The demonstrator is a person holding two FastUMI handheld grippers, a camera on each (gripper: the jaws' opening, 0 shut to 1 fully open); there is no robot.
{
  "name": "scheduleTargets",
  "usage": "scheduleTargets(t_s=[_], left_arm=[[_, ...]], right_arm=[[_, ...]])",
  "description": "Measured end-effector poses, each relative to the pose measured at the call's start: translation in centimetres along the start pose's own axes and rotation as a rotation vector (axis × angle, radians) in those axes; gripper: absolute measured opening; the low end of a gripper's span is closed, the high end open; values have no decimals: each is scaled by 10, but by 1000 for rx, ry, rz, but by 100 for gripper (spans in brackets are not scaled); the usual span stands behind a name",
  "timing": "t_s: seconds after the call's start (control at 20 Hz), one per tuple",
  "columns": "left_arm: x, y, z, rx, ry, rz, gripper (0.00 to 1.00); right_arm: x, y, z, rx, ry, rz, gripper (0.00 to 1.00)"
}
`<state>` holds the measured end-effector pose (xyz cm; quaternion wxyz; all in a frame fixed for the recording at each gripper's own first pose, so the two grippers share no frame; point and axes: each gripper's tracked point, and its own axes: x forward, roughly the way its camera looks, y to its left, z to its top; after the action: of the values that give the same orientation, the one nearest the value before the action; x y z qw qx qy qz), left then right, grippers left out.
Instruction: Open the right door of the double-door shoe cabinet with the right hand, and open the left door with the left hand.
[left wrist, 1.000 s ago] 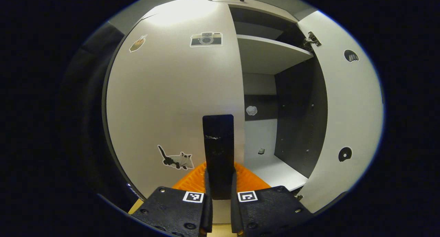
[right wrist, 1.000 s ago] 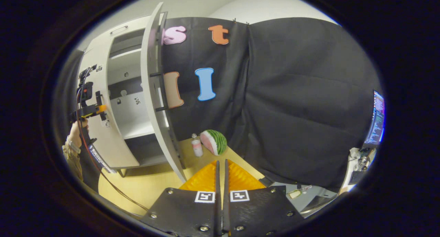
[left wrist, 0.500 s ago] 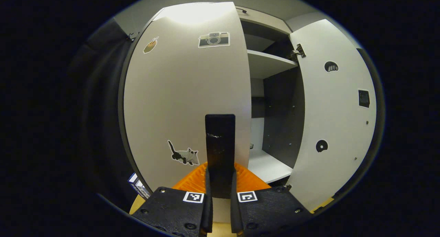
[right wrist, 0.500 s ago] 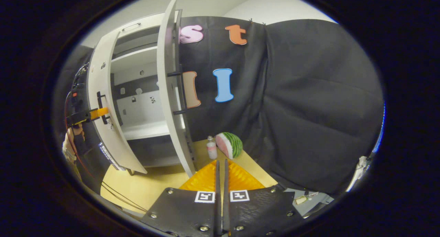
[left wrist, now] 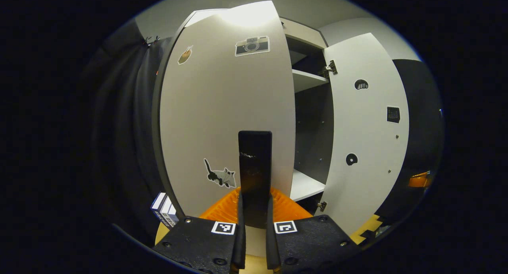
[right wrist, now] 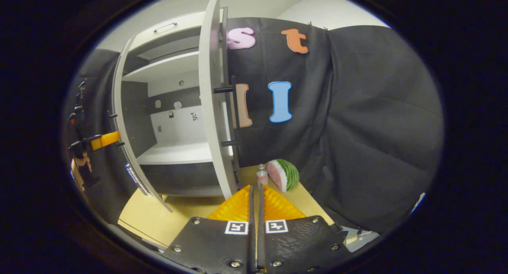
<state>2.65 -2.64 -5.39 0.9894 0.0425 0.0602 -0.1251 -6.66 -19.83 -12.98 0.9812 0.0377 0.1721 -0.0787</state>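
Left door (left wrist: 222, 119), pale with stickers, swung out, its dark handle (left wrist: 254, 174) clamped in the left hand-held gripper (left wrist: 254, 210). Right door (right wrist: 212, 103) wide open, edge-on just ahead of the right hand-held gripper (right wrist: 254, 202).

My left gripper (left wrist: 255, 194), clamped on the left door's handle (left wrist: 255, 163), swings the left door (left wrist: 222, 119) further out from the cabinet than a second ago. In my left gripper view less of the inside shelves (left wrist: 307, 78) shows past its edge now. My right gripper (right wrist: 254, 198) has drifted, so the right door (right wrist: 212, 103) stands edge-on nearer the middle of its view.
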Motion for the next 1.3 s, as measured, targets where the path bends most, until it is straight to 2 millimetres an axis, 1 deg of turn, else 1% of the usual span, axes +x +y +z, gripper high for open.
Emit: scheduleTargets(t_s=[0.05, 0.1, 0.2, 0.35, 0.4, 0.45, 0.5, 0.6, 0.7, 0.75, 0.8, 0.85, 0.9, 0.95, 1.0, 1.2, 1.3], left_arm=[[-5, 3, -1, -1, -1, 4, 21], [-11, 7, -1, 1, -2, 10, 21], [-21, 13, -1, 3, 1, 24, 21], [-37, 25, -3, -8, 8, 50, 21], [-41, 29, -3, -7, 9, 60, 21], [-45, 32, -3, -3, 9, 70, 21], [-49, 36, -3, 5, 8, 81, 21], [-55, 42, -3, 9, 10, 102, 20], [-60, 48, -2, -5, 5, 124, 20], [-63, 51, -3, -9, 4, 132, 19], [-66, 53, -3, -9, 4, 142, 19], [-69, 57, -2, -6, 4, 152, 20], [-72, 61, -2, -2, 4, 168, 18], [-75, 65, -2, -1, 2, 183, 17], [-79, 71, -1, -3, -2, 207, 17], [-94, 101, -3, 16, 7, 305, 11], [-101, 118, -2, 14, 8, 356, 4]], right_arm=[[2, 2, 2, -5, -3, 5, 2], [5, 3, 2, -7, -4, 10, 7], [8, 3, 4, -5, -9, 13, 7], [12, -2, 5, 4, -15, 6, 7], [13, -4, 7, 5, -20, 2, 2], [14, -7, 9, 7, -23, -2, 7], [15, -9, 9, 7, -23, -5, 2], [17, -13, 12, 7, -27, -11, 2], [20, -13, 13, 14, -33, -8, 2], [21, -12, 14, 15, -35, -5, 7], [22, -12, 14, 13, -35, -4, 2], [23, -12, 13, 11, -34, -2, 2], [25, -11, 11, 12, -30, 0, 2], [26, -10, 10, 14, -27, 2, 2], [28, -10, 9, 18, -24, 5, 2], [33, -6, 6, 28, -14, 20, 2], [34, -2, 6, 25, -13, 28, 2]])
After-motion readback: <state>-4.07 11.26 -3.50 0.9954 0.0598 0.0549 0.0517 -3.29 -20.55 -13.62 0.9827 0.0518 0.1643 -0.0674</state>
